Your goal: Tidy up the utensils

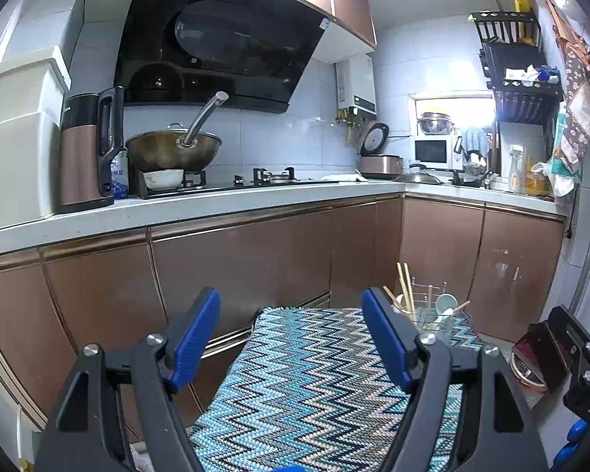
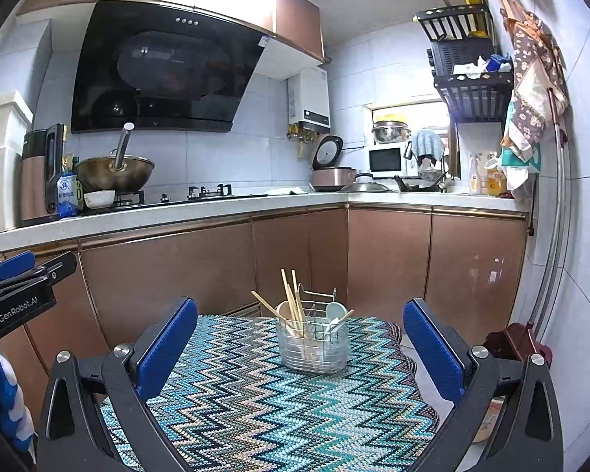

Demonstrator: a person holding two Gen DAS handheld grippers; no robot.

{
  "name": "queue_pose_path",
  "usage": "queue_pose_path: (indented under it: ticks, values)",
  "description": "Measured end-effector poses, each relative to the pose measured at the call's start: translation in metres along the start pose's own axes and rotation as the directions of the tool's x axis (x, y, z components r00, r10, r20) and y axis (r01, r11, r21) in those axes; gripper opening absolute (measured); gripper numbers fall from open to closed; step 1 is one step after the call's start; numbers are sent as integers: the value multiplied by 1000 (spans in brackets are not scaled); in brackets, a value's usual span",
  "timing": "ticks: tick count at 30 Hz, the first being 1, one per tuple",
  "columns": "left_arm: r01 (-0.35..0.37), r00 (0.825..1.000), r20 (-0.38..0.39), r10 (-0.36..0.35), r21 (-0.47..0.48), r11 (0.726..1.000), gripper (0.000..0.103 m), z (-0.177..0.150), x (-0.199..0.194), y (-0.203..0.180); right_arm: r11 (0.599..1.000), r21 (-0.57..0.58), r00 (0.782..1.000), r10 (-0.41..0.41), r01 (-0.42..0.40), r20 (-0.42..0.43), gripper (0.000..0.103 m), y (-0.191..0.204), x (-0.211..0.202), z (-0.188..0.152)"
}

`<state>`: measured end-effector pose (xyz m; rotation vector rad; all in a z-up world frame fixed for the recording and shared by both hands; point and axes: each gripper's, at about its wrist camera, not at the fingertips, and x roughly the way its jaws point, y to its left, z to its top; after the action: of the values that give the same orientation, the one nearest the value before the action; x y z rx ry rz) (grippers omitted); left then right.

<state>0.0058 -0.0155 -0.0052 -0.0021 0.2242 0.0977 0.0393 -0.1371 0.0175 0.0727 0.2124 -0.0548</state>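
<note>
We see the utensil holder [image 2: 312, 344] near the far edge of the desk [image 2: 255, 413], with chopsticks [image 2: 291, 299] and spoons [image 2: 335, 310] already inside. Both left tongs [image 1: 291, 338] and right tongs [image 2: 301, 348] stand wide open, holding nothing; little seems left.
</note>
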Motion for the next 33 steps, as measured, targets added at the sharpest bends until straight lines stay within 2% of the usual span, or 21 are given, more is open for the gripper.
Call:
queue_pose_path:
  ticks: [15, 33]
  values:
    - [13, 999, 39, -13, 14, 1000, 73, 4, -27, -8, 1000, 24, 998, -19, 18, 52, 103, -12, -29, 6]
    - [18, 998, 57, -18, 13, 1000, 73, 4, -38, -4, 999, -4, 995, -36, 36, 93, 103, -4, -46, 12]
